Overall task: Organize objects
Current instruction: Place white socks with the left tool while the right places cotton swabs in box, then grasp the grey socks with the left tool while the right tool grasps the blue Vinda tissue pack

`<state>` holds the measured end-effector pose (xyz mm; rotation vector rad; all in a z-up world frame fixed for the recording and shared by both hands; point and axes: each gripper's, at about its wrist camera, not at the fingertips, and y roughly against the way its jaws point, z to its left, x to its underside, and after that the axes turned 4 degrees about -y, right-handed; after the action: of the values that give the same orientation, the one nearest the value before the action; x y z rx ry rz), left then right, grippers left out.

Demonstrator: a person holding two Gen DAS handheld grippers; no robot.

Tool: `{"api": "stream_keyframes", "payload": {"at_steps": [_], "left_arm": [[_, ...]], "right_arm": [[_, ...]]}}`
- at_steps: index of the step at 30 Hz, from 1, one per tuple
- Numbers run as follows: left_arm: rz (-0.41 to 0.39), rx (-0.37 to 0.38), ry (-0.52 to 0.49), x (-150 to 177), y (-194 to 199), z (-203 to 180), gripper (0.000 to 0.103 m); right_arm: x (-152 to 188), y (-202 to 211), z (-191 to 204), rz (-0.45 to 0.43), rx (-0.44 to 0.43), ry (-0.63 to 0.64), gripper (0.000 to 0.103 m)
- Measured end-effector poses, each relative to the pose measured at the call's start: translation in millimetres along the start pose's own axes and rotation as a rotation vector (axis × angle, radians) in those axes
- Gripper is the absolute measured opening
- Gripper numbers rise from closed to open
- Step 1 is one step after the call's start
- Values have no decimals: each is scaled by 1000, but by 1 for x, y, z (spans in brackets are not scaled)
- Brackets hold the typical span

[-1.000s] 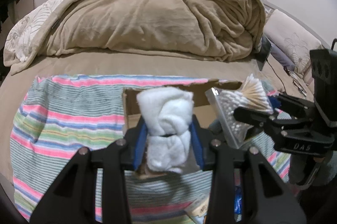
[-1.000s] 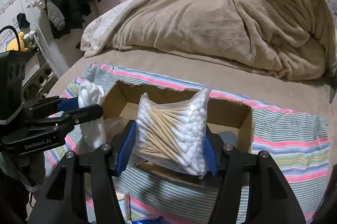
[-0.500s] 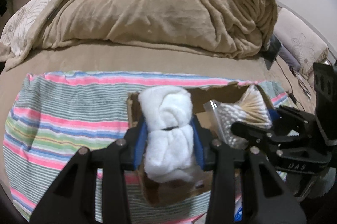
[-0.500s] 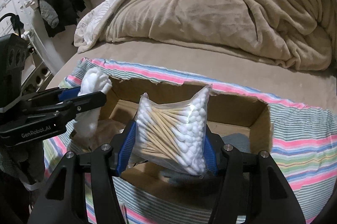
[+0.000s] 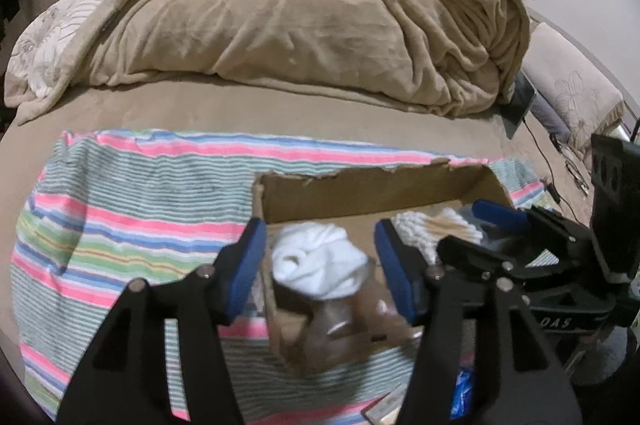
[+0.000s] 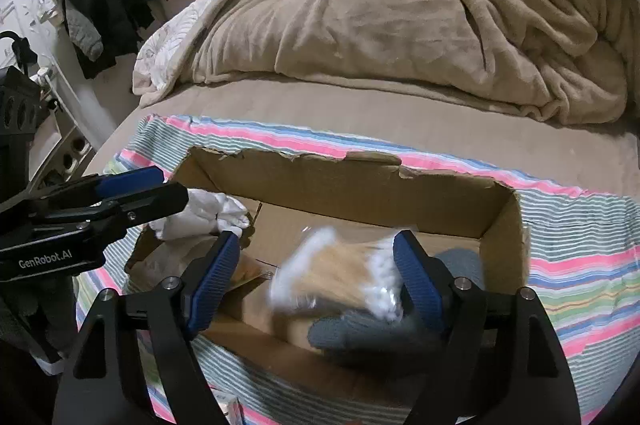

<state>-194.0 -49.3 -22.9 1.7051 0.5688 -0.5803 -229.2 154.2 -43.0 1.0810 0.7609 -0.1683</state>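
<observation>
Jaws of both grippers spread above cardboard box (image 6: 360,193); beige blanket (image 6: 400,17) behind.

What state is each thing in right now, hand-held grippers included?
Left hand-held gripper: open, over the box.
Right hand-held gripper: open, over the box.
White cloth bundle: released, blurred, in the left part of the box.
Bag of cotton swabs: released, blurred, in the box.
Cardboard box: open-topped, torn rim, on the striped cloth.
Grey item: lying in the box.
</observation>
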Motion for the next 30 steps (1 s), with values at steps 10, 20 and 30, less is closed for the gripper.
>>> {"api": "stream_keyframes", "payload": {"at_steps": [10,20,30], "left_arm": [[-29,-3,2,15,35,-5,60],[-30,14,19,45,58,-19,73],[-5,33,26,75,69,-28,73]], "right_arm": [[12,33,8,-22,11,16,82],[43,59,8,-6,36,33,82],[78,75,5,26,53,37,82]]}}
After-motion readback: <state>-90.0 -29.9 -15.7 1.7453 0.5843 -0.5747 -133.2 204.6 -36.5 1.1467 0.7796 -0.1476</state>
